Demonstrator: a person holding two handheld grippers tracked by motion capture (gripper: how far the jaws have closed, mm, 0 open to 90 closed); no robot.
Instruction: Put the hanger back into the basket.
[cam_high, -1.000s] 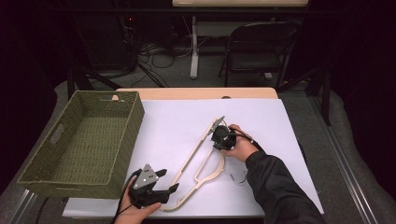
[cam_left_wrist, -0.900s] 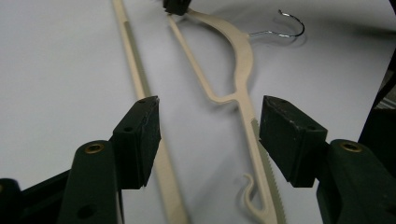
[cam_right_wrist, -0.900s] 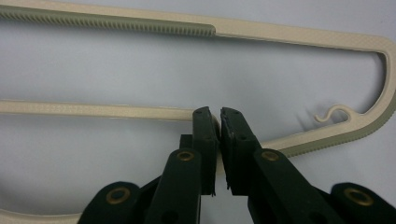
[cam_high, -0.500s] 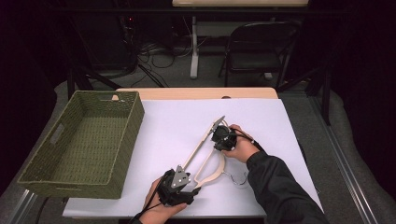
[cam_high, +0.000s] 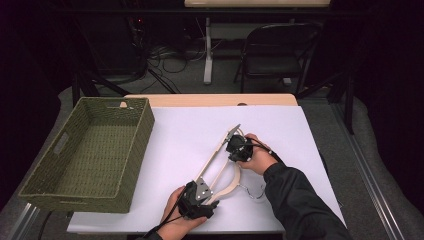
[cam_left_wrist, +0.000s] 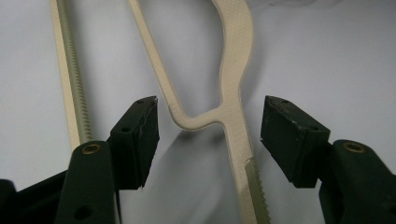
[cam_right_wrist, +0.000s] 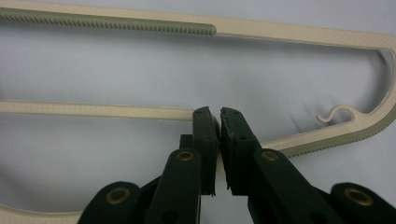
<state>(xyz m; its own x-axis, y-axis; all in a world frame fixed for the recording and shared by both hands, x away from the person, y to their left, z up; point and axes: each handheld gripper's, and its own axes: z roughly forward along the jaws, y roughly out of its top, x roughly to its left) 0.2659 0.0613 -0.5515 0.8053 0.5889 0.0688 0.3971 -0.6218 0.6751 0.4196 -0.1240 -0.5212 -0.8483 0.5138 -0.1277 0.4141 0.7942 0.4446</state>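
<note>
My right gripper (cam_right_wrist: 218, 116) is pinched tight on a thin bar of the cream plastic clothes hanger (cam_high: 220, 167), which lies flat on the white table top (cam_high: 175, 135) (the woven green basket (cam_high: 90, 152) sits well apart at the left edge). My left gripper (cam_left_wrist: 208, 135) has its jaws spread wide over the hanger's near end, where two bars join into one, with the pads (cam_left_wrist: 140, 135) clear of the plastic on both sides.

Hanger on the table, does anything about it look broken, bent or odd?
Nothing stands out. The hanger lies flat on the white table, whole; the right gripper pinches one bar, and the open left gripper straddles its other end.
</note>
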